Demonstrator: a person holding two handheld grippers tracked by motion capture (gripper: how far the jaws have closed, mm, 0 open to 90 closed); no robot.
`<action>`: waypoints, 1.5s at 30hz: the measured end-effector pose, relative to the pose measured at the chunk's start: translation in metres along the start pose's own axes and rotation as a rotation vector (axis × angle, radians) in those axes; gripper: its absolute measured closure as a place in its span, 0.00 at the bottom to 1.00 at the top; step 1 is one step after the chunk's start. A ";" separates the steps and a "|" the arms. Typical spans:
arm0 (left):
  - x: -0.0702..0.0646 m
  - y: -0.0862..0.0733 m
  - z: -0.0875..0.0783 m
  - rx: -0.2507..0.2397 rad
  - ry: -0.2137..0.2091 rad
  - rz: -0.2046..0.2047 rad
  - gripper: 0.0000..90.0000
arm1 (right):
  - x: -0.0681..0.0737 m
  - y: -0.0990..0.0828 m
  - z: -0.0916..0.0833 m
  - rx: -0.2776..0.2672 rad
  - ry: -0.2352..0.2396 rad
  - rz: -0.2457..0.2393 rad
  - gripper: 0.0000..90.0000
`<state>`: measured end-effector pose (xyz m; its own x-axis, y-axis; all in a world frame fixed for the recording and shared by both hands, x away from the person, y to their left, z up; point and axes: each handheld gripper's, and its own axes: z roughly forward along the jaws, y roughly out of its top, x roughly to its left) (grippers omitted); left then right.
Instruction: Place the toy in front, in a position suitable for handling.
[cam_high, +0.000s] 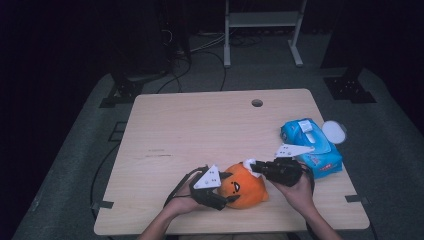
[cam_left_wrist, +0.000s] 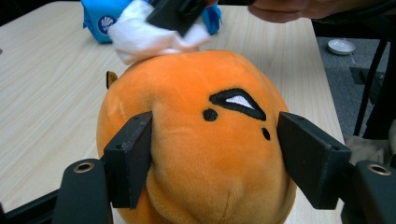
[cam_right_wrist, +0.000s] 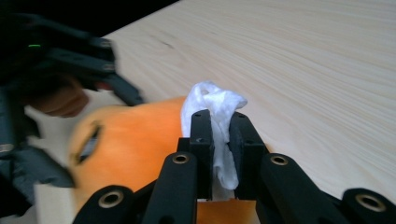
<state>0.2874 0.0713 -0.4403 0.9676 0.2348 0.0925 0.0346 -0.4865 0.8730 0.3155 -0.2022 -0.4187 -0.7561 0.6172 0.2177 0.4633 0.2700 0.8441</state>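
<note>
Near the bottom edge of the table (cam_high: 165, 125), lower centre of the high view: orange plush (cam_high: 245, 186) sits between both grippers. Left hand-held gripper (cam_high: 222, 189) has its jaws spread wide, clamping the plush's sides. Right hand-held gripper (cam_high: 252, 166) is nipped narrow on a white wipe (cam_right_wrist: 217, 122), which touches the plush top. Further back, right: blue wipe pack (cam_high: 312, 145), white lid (cam_high: 334, 132) just beside it.

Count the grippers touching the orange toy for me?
2. The left gripper squeezes the orange plush toy's sides; the right gripper presses a white tissue on its top.
</note>
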 end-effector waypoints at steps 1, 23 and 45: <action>-0.001 0.001 0.001 0.001 -0.002 0.002 0.33 | -0.002 0.000 -0.001 0.000 0.001 0.013 0.89; -0.015 0.006 0.008 0.019 -0.032 0.105 0.33 | 0.021 0.010 0.008 0.003 0.026 -0.093 0.90; 0.019 -0.012 0.001 -0.031 0.067 -0.147 0.33 | 0.010 -0.003 -0.012 0.027 0.019 -0.058 0.90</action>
<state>0.3059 0.0803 -0.4493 0.9339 0.3574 -0.0064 0.1658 -0.4171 0.8936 0.3011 -0.2062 -0.4133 -0.7908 0.5856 0.1783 0.4306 0.3251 0.8419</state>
